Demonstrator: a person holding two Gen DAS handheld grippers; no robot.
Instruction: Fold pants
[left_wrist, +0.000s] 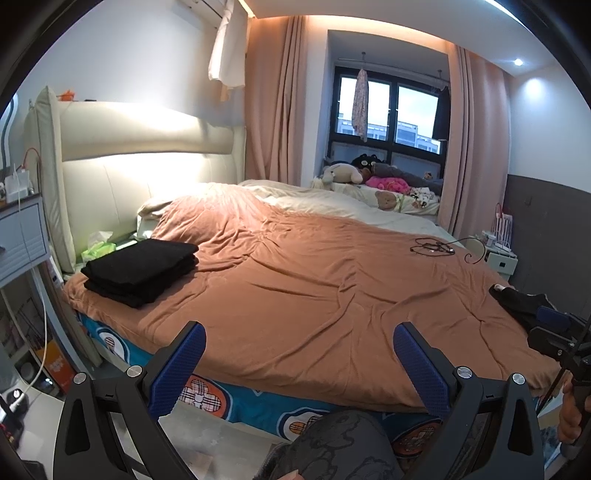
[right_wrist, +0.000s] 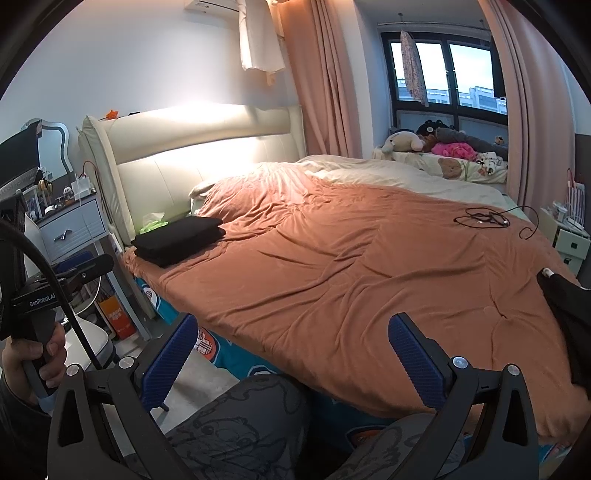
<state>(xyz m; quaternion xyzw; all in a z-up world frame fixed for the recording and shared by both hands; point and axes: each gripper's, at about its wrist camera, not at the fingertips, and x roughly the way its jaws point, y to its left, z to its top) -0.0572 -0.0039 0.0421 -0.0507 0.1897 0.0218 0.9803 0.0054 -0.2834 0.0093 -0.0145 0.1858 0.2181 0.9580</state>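
Note:
A stack of folded black pants (left_wrist: 142, 269) lies on the orange blanket (left_wrist: 314, 288) near the headboard at the left; it also shows in the right wrist view (right_wrist: 181, 238). An unfolded black garment (left_wrist: 517, 299) lies at the bed's right edge, also in the right wrist view (right_wrist: 569, 317). My left gripper (left_wrist: 299, 365) is open and empty above the bed's near edge. My right gripper (right_wrist: 291, 362) is open and empty, also over the near edge. The right gripper's body (left_wrist: 557, 339) shows at the far right of the left wrist view.
A black cable (left_wrist: 439, 249) lies on the blanket at the far right. A green tissue pack (left_wrist: 98, 247) sits by the headboard. A nightstand (right_wrist: 74, 225) stands left of the bed. Stuffed toys (left_wrist: 369, 177) lie by the window. My patterned knees (right_wrist: 236, 424) are below the grippers.

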